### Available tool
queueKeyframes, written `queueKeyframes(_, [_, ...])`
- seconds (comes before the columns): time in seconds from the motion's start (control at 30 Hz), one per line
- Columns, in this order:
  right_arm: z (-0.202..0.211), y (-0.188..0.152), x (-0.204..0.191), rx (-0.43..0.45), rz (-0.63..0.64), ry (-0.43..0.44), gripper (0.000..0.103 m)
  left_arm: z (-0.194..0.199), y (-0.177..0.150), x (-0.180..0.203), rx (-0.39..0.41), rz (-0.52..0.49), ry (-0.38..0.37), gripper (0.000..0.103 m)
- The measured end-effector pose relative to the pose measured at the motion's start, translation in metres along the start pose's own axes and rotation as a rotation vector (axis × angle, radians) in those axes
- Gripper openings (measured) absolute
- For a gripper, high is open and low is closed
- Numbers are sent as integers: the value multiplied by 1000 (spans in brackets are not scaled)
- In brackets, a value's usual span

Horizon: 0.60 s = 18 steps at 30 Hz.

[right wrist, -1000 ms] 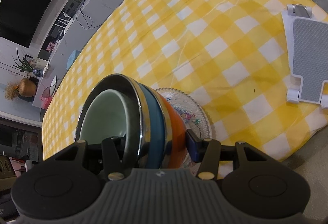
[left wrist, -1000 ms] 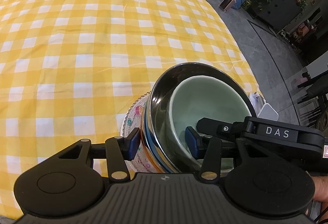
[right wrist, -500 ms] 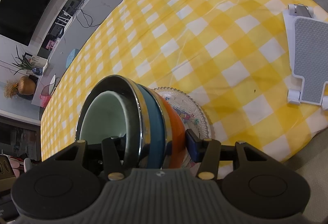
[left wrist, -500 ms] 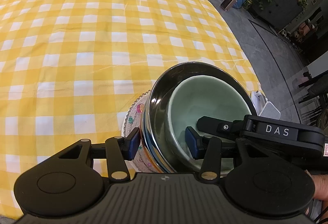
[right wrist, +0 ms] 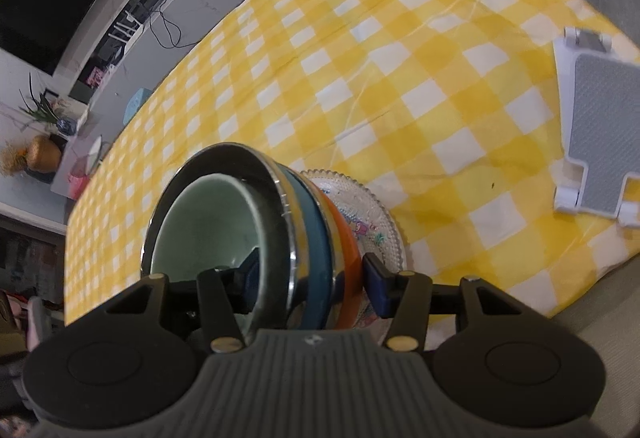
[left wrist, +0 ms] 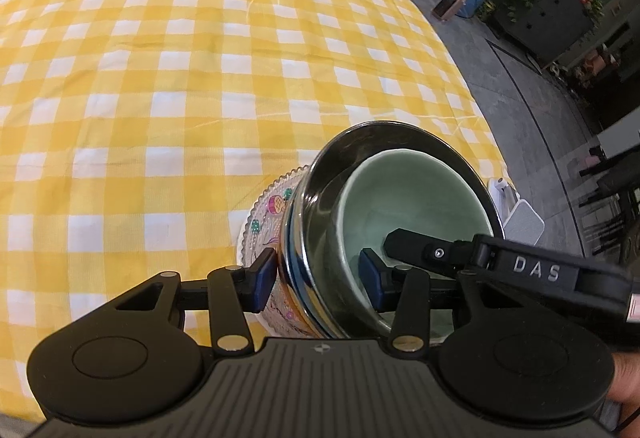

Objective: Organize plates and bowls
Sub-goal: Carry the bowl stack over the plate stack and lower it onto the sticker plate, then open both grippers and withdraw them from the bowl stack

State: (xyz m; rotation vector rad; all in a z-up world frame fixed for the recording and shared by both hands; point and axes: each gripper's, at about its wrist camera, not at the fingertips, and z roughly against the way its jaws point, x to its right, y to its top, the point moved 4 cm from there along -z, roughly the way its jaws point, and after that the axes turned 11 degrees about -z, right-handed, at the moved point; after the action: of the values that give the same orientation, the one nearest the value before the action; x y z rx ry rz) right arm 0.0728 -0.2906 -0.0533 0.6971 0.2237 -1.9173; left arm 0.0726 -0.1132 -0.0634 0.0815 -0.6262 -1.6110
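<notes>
left wrist view shows the left gripper [left wrist: 318, 278] straddling the near wall of a nested stack: a pale green bowl [left wrist: 412, 205] sits inside a steel bowl [left wrist: 340, 157], with blue and orange rims below, all on a patterned glass plate [left wrist: 266, 209]. one blue pad is outside the stack at 9 o'clock, the other inside the green bowl at 3 o'clock; the jaws are closing on the stacked walls and look clamped on them. the right gripper [left wrist: 400, 238] reaches into the green bowl from 3 o'clock.

right wrist view has the right gripper [right wrist: 316, 274] grasping the opposite wall, one finger inside the green bowl [right wrist: 208, 217], the other outside against the orange bowl [right wrist: 346, 242]. the steel bowl [right wrist: 276, 193] and blue bowl [right wrist: 316, 230] lie between them. the stack tilts over the plate [right wrist: 372, 209] on the yellow checked tabletop [right wrist: 400, 77]. a white stand [right wrist: 600, 117] lies at 3 o'clock.
</notes>
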Motion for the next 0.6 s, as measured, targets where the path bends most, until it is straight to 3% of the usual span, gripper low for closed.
queueKeyframes(0.13, [8, -1, -8, 51, 59, -45, 50, 4, 3, 3, 0, -5, 20, 51])
queueKeyframes(0.27, [18, -4, -19, 147, 169, -178, 67, 10, 6, 3, -20, -3, 77, 61])
queueKeyframes(0.33, [22, -6, -24, 179, 231, -235, 67, 14, 8, 2, -18, -3, 92, 62])
queueKeyframes(0.6, [53, -12, -51, 294, 355, -271, 70, 44, 12, 4, 39, -37, 148, 66])
